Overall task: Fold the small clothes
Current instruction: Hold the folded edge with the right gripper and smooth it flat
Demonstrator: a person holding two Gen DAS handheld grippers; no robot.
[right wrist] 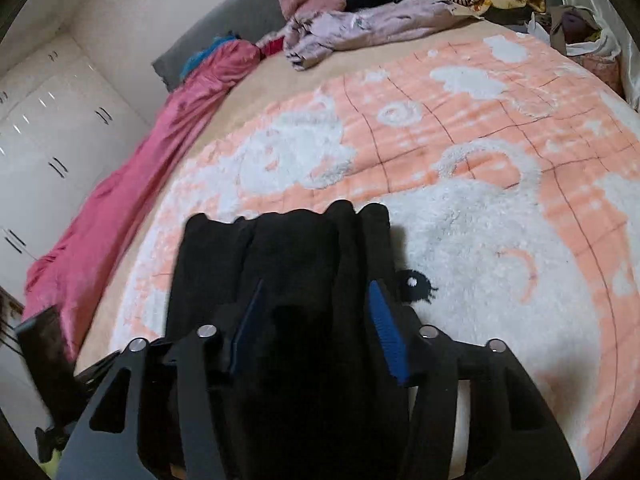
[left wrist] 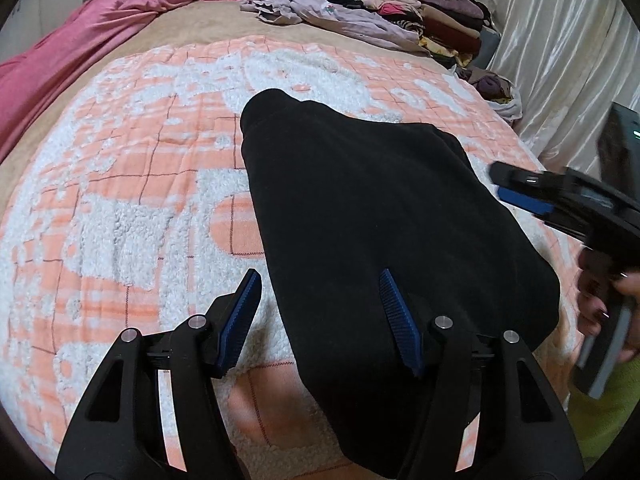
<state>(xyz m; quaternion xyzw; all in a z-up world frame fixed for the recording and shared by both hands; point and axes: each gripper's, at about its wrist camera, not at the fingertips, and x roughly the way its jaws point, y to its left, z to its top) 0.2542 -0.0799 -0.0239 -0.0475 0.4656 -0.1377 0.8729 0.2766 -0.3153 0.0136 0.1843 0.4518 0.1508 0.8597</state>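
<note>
**Me:** Black garment (left wrist: 380,240) lay on the peach-and-white blanket (left wrist: 120,200), partly folded into a long slab. My left gripper (left wrist: 320,312) stood spread over its near edge, one blue ribbed pad above the cloth and the other above the blanket, nothing pinched. My right gripper (right wrist: 316,320) was spread too, with the garment's rumpled end beneath the pads but not clamped.

**Colleague:** What worried you from there?

**Me:** Both tongs were free, so nothing pinned the fold. I judged that thick, soft knit could spring open or slump at its cuffed far end (left wrist: 264,108). Closing the left pads as they stood might also have caught the blanket's fuzzy pile with the hem, dragging both. The right view was blurred, so I couldn't tell how many layers lay under it.

**Colleague:** And the surroundings?

**Me:** The blanket had shaggy white patches on flat peach checks with thin dark lines. A shiny pink cover (left wrist: 80,40) ran along one side; a crumpled lilac garment (left wrist: 320,12) and stacked folded clothes (left wrist: 432,12) sat at the far end, well apart.
</note>
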